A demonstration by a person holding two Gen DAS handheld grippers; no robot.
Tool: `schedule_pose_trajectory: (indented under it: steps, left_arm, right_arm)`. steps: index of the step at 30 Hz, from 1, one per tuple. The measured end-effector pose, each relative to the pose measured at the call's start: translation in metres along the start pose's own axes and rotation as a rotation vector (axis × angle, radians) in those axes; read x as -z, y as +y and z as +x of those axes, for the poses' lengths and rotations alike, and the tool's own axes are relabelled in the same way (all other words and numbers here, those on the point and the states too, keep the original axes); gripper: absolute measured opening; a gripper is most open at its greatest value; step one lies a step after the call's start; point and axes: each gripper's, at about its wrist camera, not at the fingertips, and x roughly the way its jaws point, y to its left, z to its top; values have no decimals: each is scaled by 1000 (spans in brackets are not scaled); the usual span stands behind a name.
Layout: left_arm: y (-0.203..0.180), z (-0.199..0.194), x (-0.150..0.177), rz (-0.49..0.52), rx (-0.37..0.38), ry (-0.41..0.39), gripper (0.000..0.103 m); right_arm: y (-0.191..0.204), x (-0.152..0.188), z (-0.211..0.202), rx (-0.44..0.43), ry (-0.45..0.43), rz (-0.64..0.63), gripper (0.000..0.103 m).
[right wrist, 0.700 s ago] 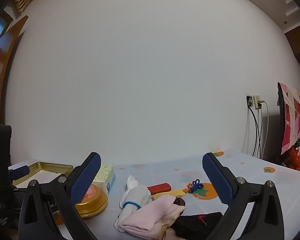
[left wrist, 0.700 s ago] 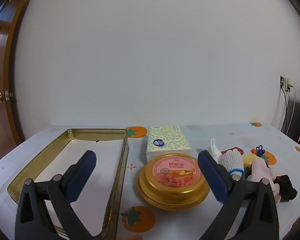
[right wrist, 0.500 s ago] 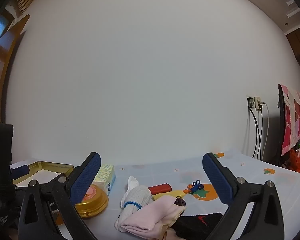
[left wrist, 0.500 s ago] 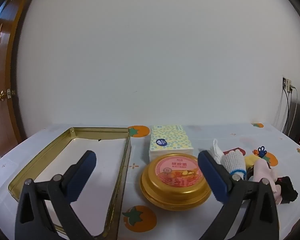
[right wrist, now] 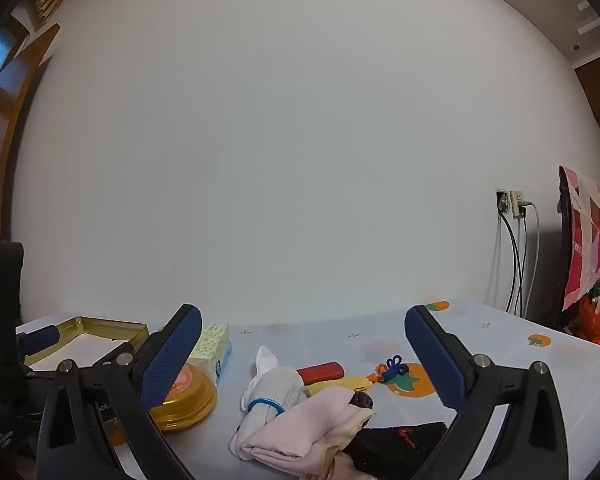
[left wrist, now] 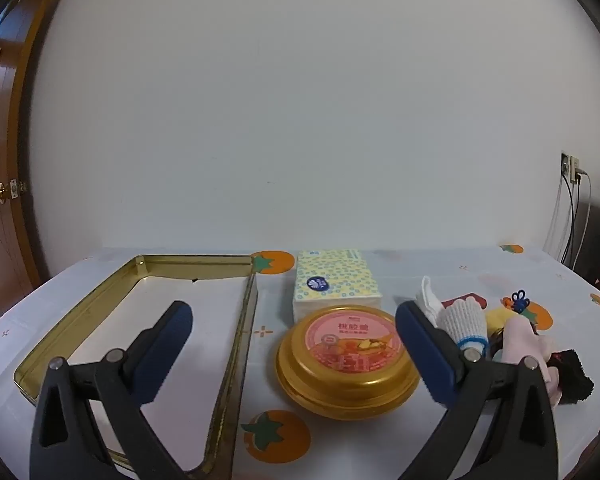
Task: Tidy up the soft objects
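Nothing picked yet: left hand-held gripper (left wrist: pixel 292 350) and right hand-held gripper (right wrist: pixel 302 354) both gaping, empty. Soft pile, pink cloth (right wrist: pixel 300 428) on top, lying right of the gold tray (left wrist: pixel 100 304). Next, probably: pinching that cloth.

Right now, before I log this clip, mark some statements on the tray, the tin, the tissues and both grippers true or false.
1. The gold tray holds the pink cloth. False: the cloth lies on the tablecloth, outside the tray, on the black cloth.
2. The left gripper is open and holds nothing. True.
3. The round gold tin sits in front of the tissue pack. True.
4. The right gripper is shut on the white glove. False: its fingers stand wide apart, and the glove lies on the table.
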Motion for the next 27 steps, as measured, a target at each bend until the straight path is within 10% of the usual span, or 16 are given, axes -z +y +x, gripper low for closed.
schedule_pose_trajectory:
  steps: [27]
  left_arm:
    - [-2, -4, 0, 1, 2, 2, 103]
  right_arm:
    - [-1, 0, 0, 5, 9, 2, 103]
